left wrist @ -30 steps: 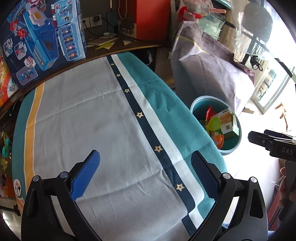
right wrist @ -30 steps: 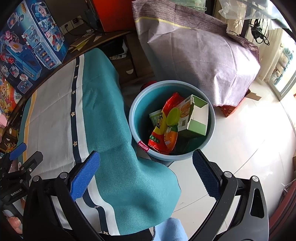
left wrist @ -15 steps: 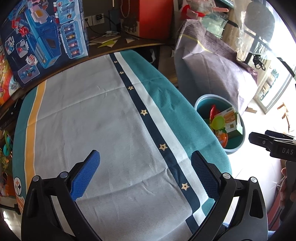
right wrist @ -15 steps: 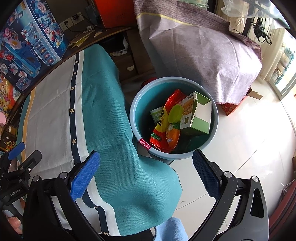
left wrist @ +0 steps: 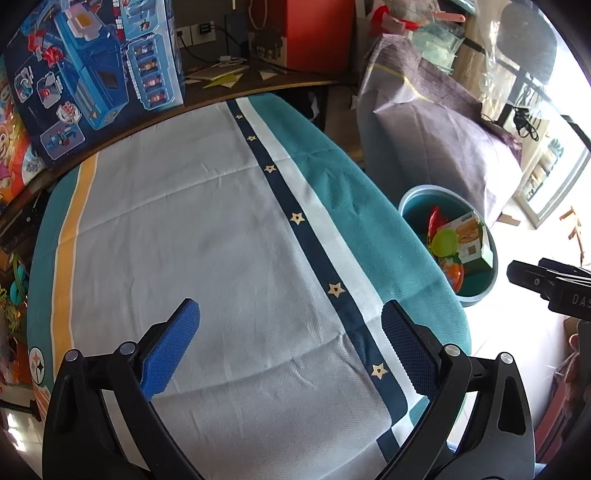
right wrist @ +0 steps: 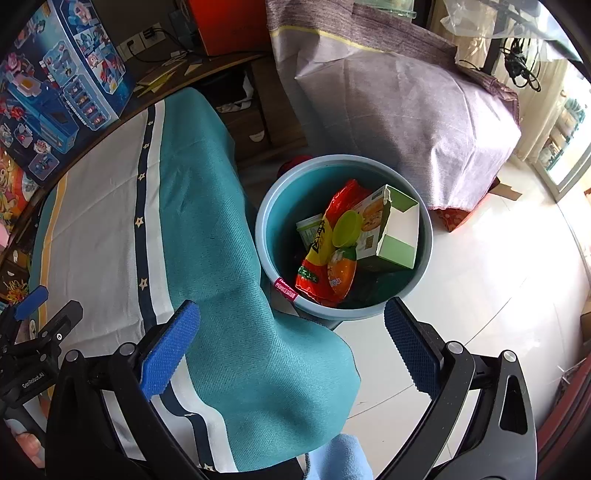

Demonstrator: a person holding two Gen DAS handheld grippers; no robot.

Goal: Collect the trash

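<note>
A light blue bin stands on the floor beside the table and holds a red snack bag, a green lid and an open green-and-white carton. The same bin shows at the right of the left wrist view. My right gripper hangs open and empty above the bin's near rim and the tablecloth's drooping corner. My left gripper is open and empty over the striped tablecloth, where no loose trash is visible.
A blue toy box stands at the table's far left edge. A large bundle under purple cloth sits behind the bin. White tiled floor lies to the bin's right. A red box is on the dark desk behind.
The left gripper has drawn back and left, so more tablecloth shows and the bin sits further right. The right gripper shifted slightly; the bin contents are unchanged.
</note>
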